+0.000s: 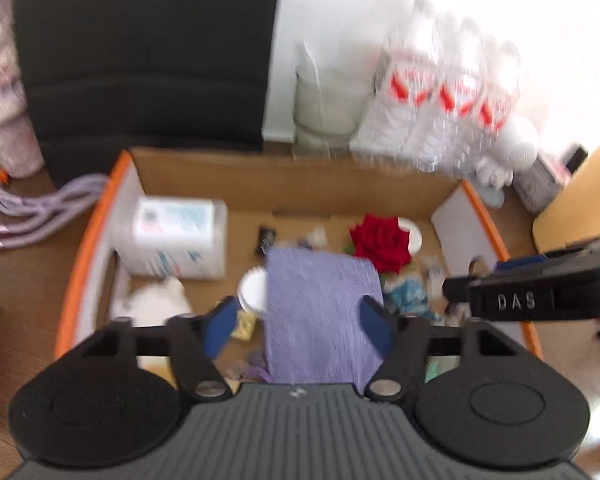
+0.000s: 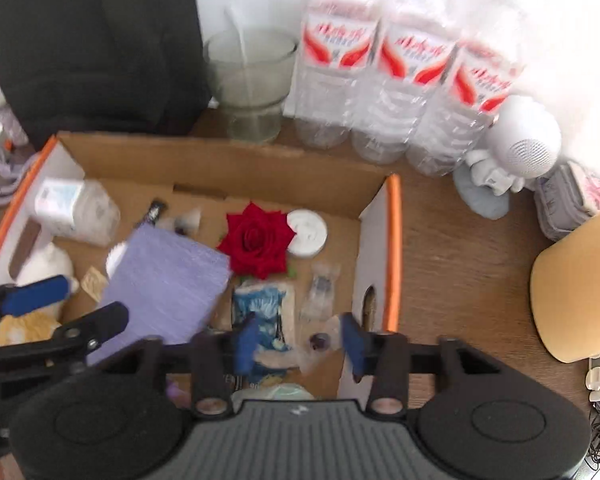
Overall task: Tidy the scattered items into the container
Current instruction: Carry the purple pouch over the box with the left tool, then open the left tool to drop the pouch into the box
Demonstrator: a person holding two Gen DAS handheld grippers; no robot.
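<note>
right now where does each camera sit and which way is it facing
Left wrist: on the left gripper, looking down into the cardboard box at the purple cloth; the right gripper enters at right.
Right wrist: on the right gripper, looking down over the box's right side; the left gripper shows at left.
Shared: box, cloth, red rose, water bottles.

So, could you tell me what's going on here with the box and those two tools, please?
A person is tidying loose items into a cardboard box, with a two-finger tool in each hand. Both tools hang over the box with jaws apart. A purple cloth lies between the left tool's fingers, apparently let go, on top of the things in the box. The right tool holds nothing; below it are a blue-and-white packet and small clear bags. A red rose is already inside.
</note>
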